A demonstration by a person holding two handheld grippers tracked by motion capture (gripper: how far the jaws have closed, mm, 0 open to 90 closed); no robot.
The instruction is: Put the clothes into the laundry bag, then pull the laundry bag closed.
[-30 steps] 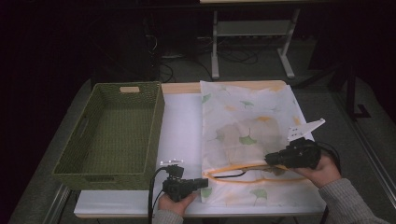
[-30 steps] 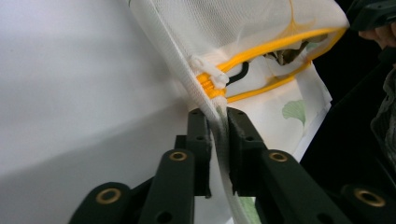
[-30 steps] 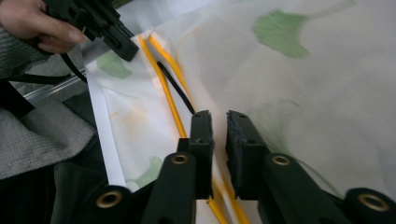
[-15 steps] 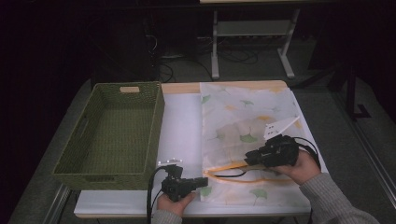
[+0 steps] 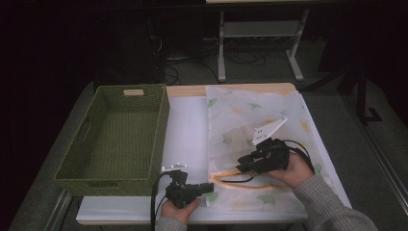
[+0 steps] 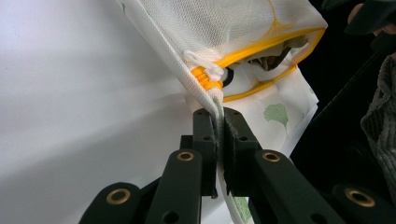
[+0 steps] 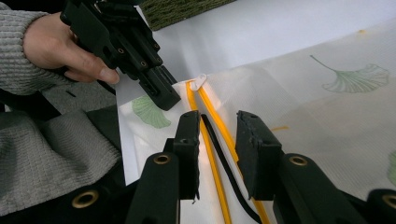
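the white surface [image 5: 185, 125] is smooth and brightly lit, the room behind it dark. nearest, the left gripper [image 5: 208, 186] has its jaws pressed together on the near corner of the mesh bag [image 5: 250, 120], a thin leaf-printed pouch with a yellow zipper lying flat. just beyond that corner, the right gripper [image 5: 242, 163] hovers over the zipper, jaws spread and just widening, holding nothing. left of the bag sits a green woven basket [image 5: 115, 139].
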